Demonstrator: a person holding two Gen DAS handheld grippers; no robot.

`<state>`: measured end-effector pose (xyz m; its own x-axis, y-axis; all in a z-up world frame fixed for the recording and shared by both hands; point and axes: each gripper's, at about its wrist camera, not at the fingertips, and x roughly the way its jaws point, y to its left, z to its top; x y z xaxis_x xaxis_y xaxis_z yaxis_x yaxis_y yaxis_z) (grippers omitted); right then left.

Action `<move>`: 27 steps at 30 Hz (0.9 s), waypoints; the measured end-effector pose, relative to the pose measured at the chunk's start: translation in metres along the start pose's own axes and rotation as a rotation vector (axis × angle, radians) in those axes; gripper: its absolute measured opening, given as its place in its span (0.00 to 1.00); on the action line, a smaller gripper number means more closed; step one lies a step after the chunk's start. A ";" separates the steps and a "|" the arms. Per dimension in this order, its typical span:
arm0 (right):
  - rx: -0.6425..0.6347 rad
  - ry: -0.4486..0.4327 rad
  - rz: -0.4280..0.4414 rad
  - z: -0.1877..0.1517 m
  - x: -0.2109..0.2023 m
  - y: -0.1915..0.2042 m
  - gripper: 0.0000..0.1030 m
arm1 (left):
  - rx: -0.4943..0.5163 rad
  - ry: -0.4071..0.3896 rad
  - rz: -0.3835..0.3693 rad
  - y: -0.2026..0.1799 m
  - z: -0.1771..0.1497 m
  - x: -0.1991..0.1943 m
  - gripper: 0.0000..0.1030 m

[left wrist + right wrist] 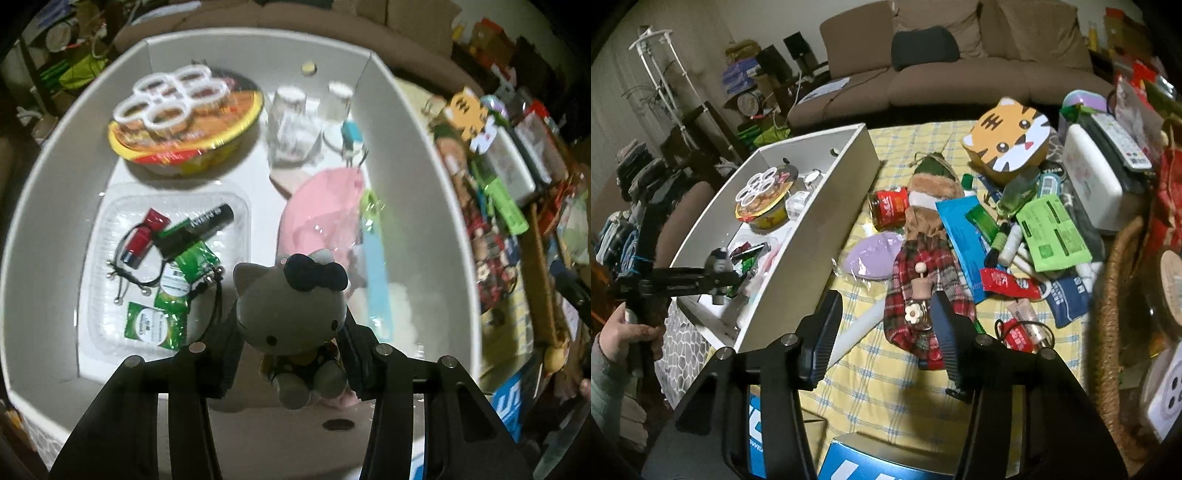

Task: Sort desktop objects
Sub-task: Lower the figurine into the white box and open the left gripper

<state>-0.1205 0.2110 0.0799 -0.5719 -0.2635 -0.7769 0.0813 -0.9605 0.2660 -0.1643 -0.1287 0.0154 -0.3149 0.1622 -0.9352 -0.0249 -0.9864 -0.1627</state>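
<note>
Box (812, 229), white, open-topped, at the table's left edge: already stocked. Far end holds a noodle bowl (192, 125) with a white ring carrier on its lid, clear cups (295, 125) beside it; near end holds a clear tray (110, 229) of green sachets, a black tube and cord bracelets, with a pink item (325, 206) and a blue strip along the right wall.

Cat figurine (291, 306), grey with a dark bow: pinched at its sides by the left gripper (291, 354), jaws part-closed on it, hanging over the box's near end, apparently clear of the contents. Judged mid-delivery; release not yet made. The left gripper points steeply down, and a hand (624, 332) in a grey sleeve grips its handle at the table's left side.

Table (886, 373), yellow checked cloth: most of the sorting is left. Unsorted are a purple pouch, red jar, plaid cloth doll (923, 280), toothpaste box, tubes, green packet, tiger-face box (1008, 136) and remote toward the right edge.

Right gripper (886, 317): angled down over the table's near middle, jaws part-spread. A small flower-fronted bottle (919, 310) lying on the doll sits against the right jaw, the left jaw standing apart; no grip yet.
</note>
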 end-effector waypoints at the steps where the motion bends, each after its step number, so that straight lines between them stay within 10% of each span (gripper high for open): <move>1: 0.001 0.005 0.002 -0.002 0.002 0.000 0.46 | 0.005 0.017 0.011 0.000 0.001 0.006 0.46; 15: 0.010 0.024 0.015 -0.012 0.016 -0.005 0.46 | 0.069 0.103 0.087 -0.004 0.011 0.032 0.47; 19: 0.010 0.029 0.013 -0.015 0.017 -0.006 0.46 | 0.076 0.063 0.088 -0.006 0.014 0.014 0.76; 27: 0.017 0.000 0.014 -0.015 0.003 -0.007 0.46 | 0.085 -0.088 0.105 -0.006 0.014 -0.047 0.77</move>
<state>-0.1105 0.2153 0.0674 -0.5705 -0.2766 -0.7734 0.0748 -0.9552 0.2864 -0.1628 -0.1307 0.0643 -0.4019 0.0588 -0.9138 -0.0661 -0.9972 -0.0351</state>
